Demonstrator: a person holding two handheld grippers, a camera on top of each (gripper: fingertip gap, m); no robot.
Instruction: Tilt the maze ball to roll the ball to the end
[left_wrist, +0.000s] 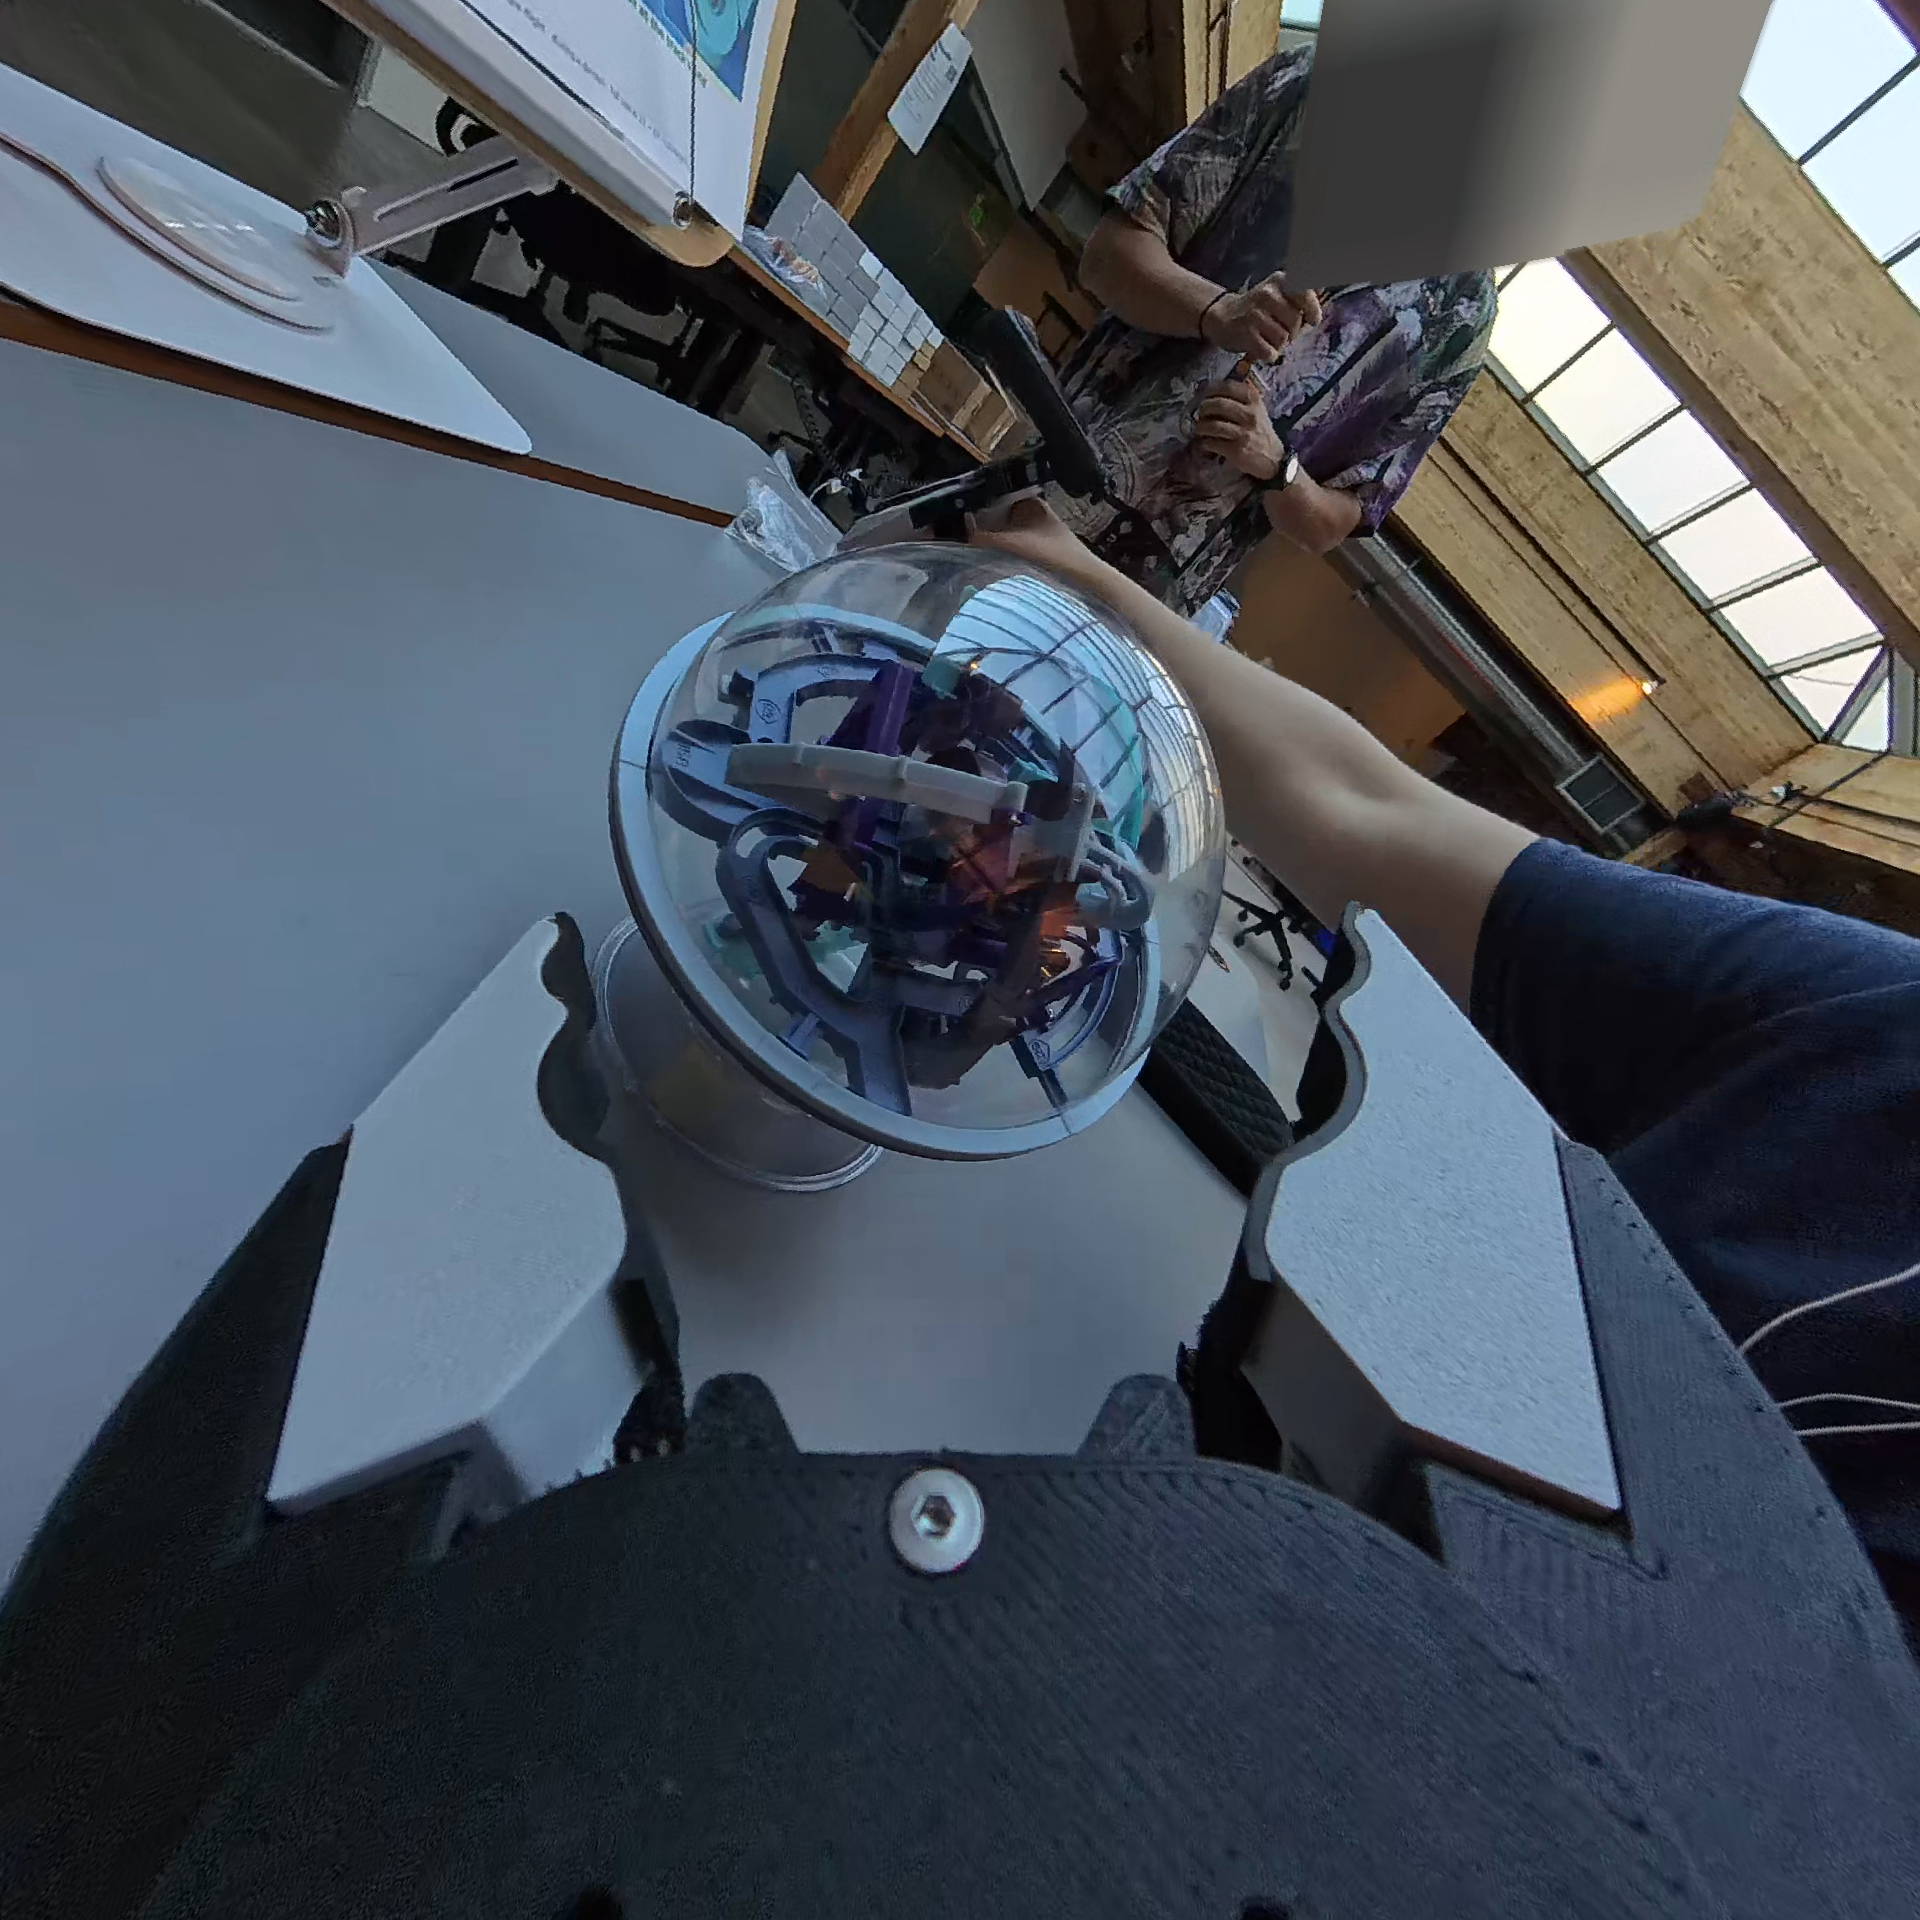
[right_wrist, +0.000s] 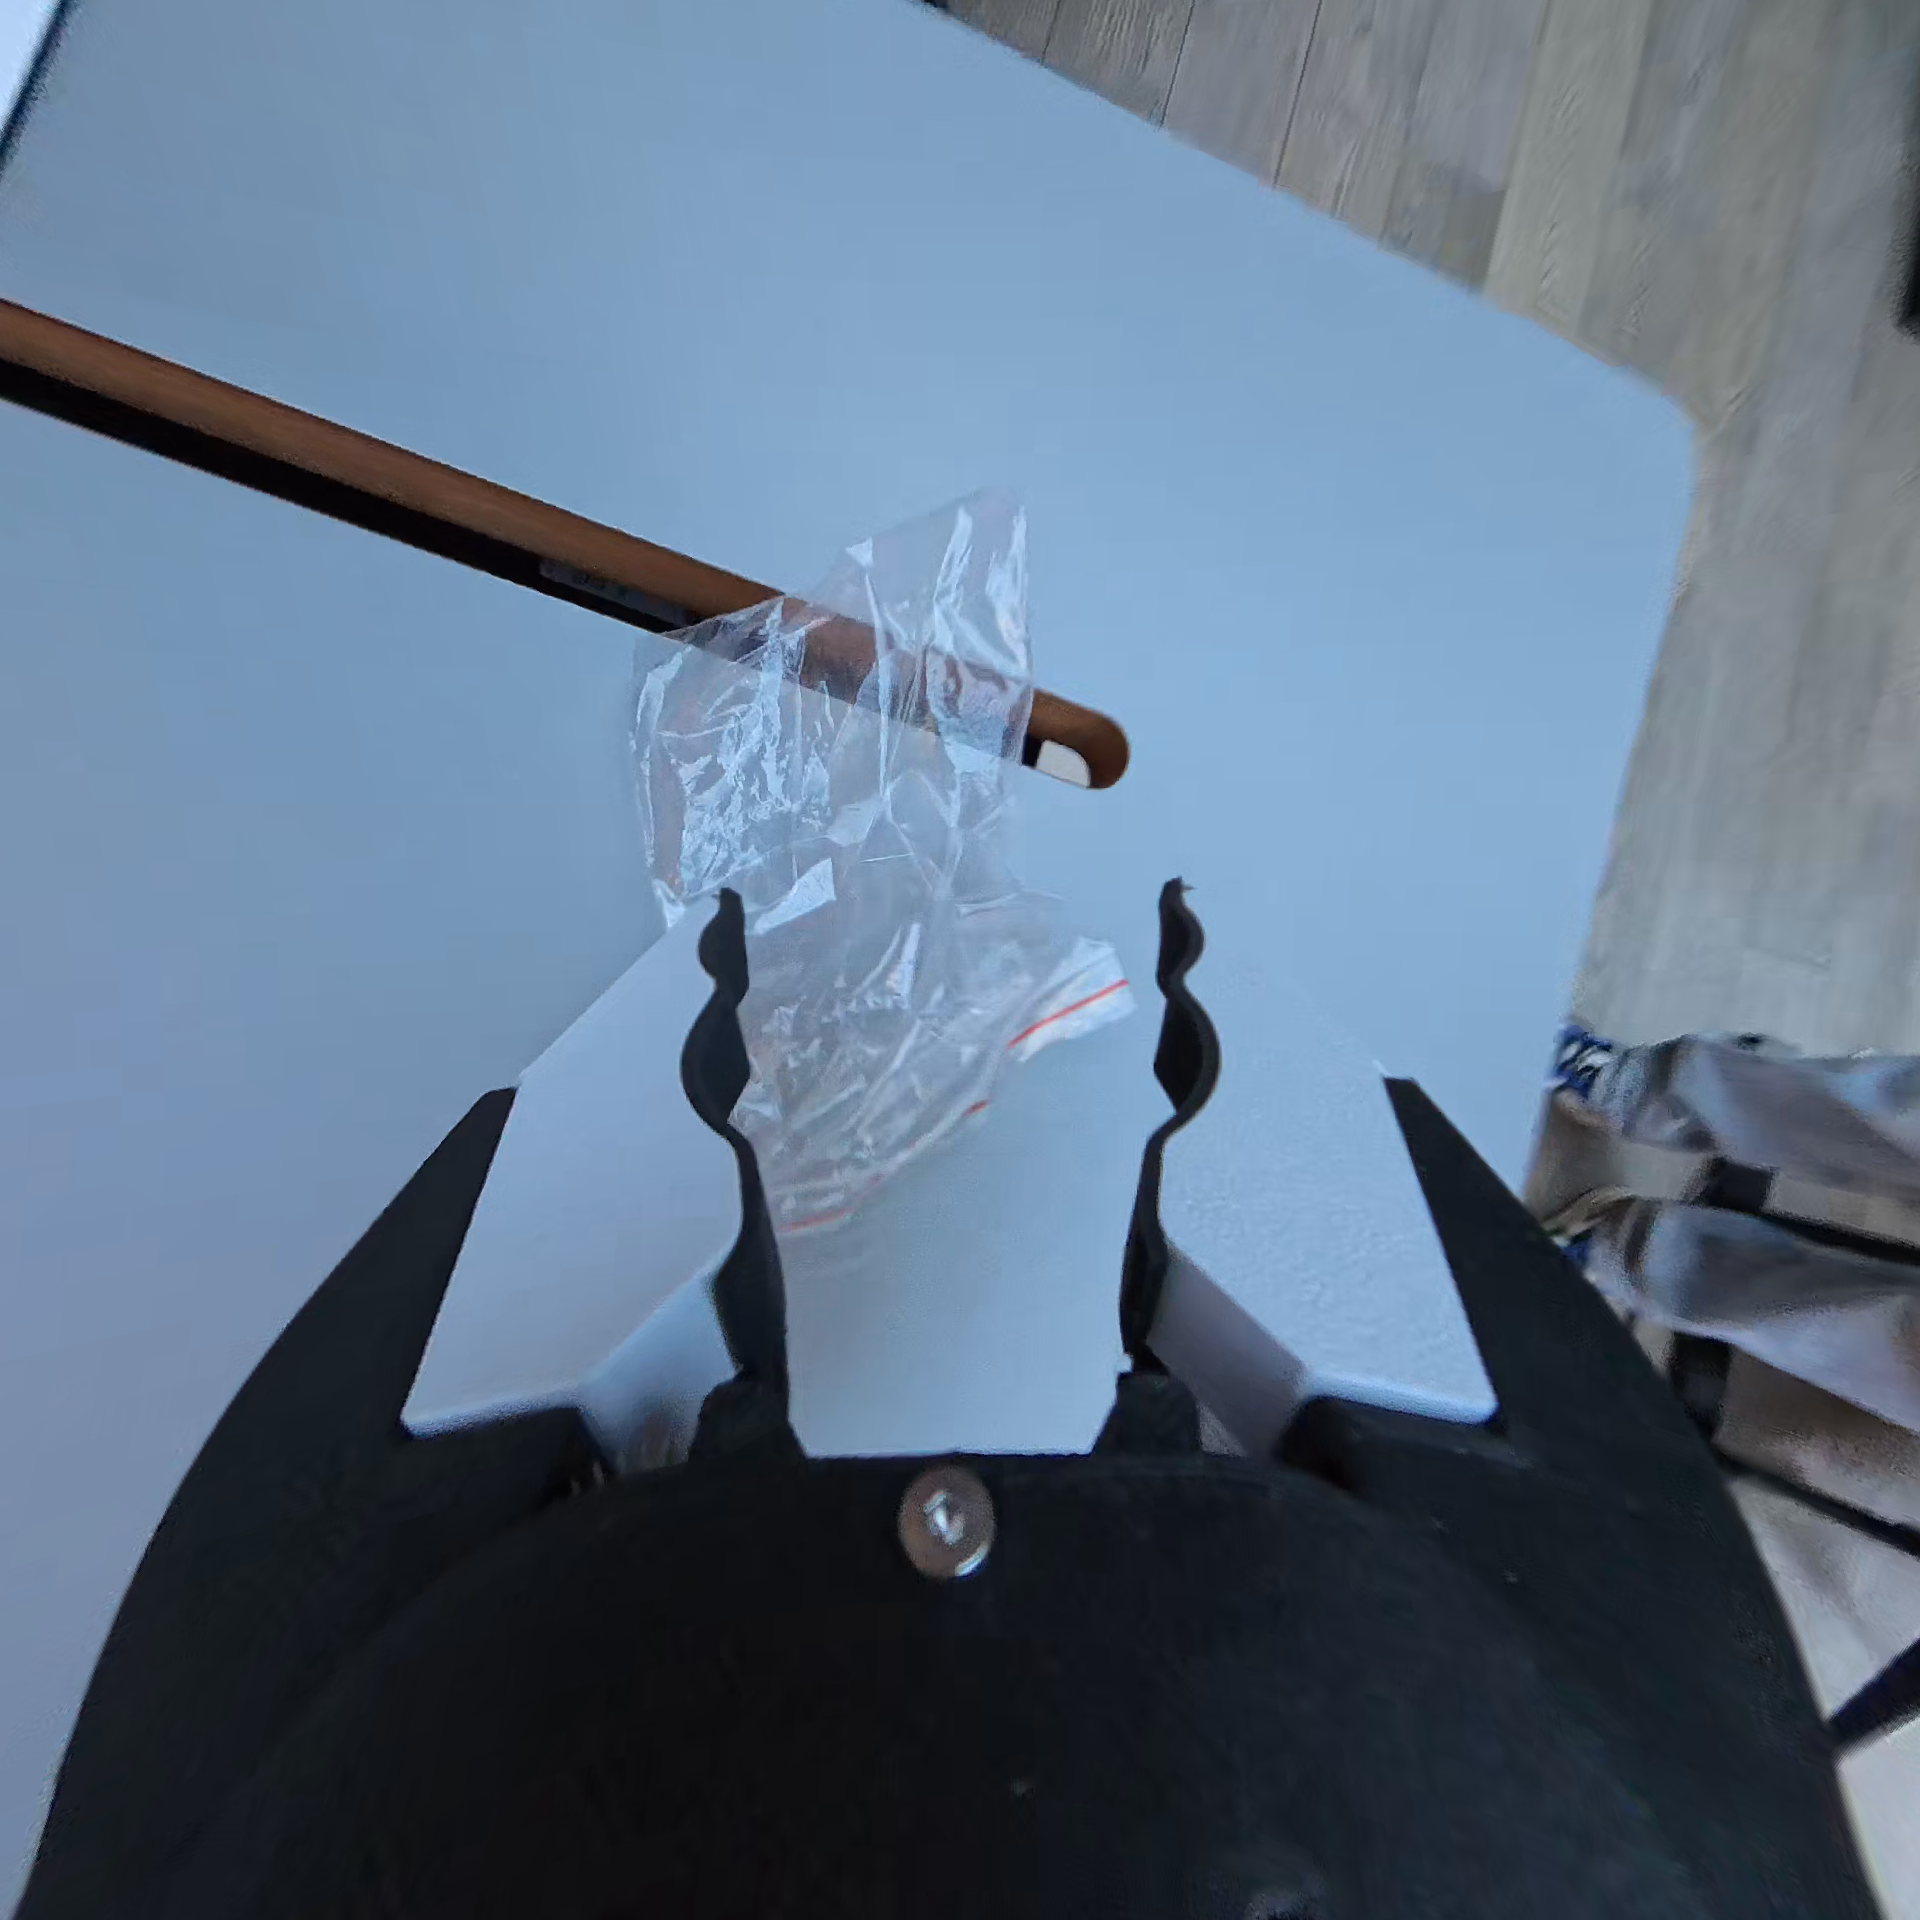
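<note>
The maze ball (left_wrist: 914, 852) is a clear sphere with a pale grey ring around its middle and purple, blue, teal and grey tracks inside. It rests tilted on a clear round stand (left_wrist: 727, 1101) on the white table (left_wrist: 260, 779). I cannot make out the small ball inside. My left gripper (left_wrist: 956, 920) is open, one finger on each side of the stand and ball, not touching them. My right gripper (right_wrist: 951, 888) is open and empty, just above a clear plastic bag (right_wrist: 862, 862). It also shows in the left wrist view (left_wrist: 977, 494), beyond the ball, at the end of a bare forearm.
A second white tabletop with a brown edge (right_wrist: 520, 520) adjoins the table. A white pad with a clear disc (left_wrist: 208, 229) lies at far left. A person (left_wrist: 1299, 364) stands beyond the table. A grey bag (right_wrist: 1745, 1247) sits on the floor to the right.
</note>
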